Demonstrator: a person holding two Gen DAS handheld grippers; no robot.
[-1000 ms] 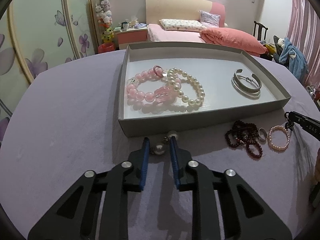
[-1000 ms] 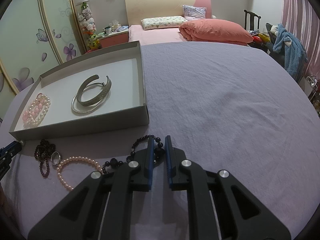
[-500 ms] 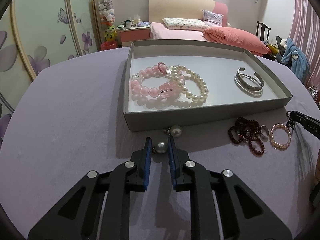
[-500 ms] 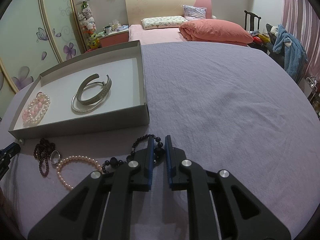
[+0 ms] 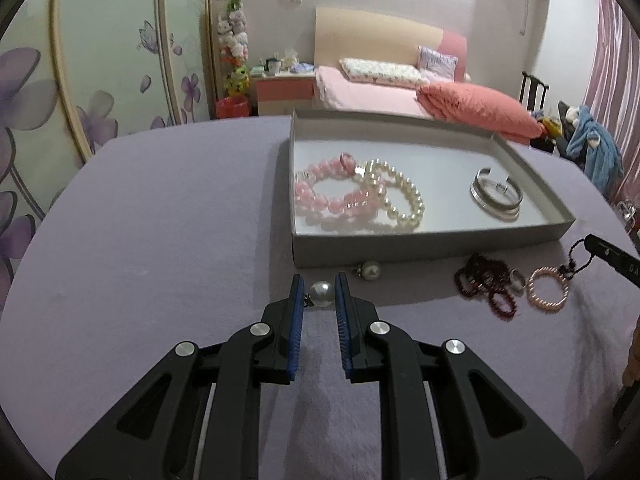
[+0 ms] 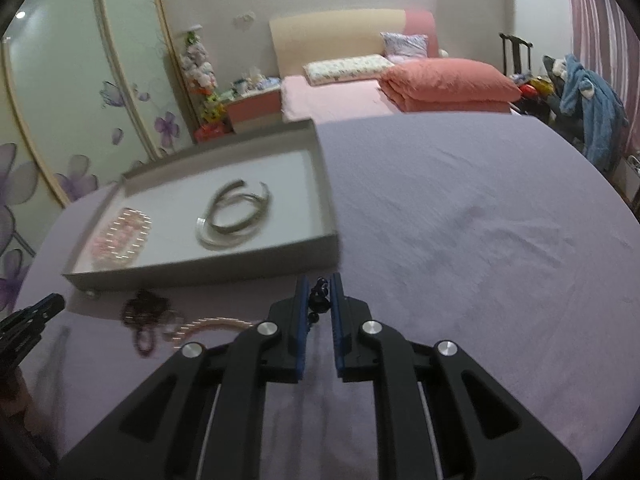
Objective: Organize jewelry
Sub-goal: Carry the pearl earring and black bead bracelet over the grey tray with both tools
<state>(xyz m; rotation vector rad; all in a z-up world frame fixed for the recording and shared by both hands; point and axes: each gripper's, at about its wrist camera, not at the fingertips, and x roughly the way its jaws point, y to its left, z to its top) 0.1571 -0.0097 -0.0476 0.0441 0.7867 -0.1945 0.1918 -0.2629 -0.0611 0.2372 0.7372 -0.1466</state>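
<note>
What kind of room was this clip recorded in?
Almost certainly a home bedroom. A bed with pillows and a folded quilt stands behind the purple-covered table, beside a nightstand and floral sliding wardrobe doors. A jewelry tray sits on the table.

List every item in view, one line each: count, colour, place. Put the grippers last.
tray: one, grey, on the purple cloth
pink bead bracelet: one, pink, in tray, left part
pearl bracelet: one, white, in tray, overlapping the pink one
bangles: two, silver, stacked in tray, right part
pearl earring: one, white, on cloth against tray front
dark red bead strand: one, heaped on cloth
ring: one, silver, on the red strand
small pearl bracelet: one, pinkish, on cloth beside the ring
bed: one, pink, background
left gripper: black, blue pads, jaws shut on second pearl earring
right gripper: jaws shut on black bead strand
</note>
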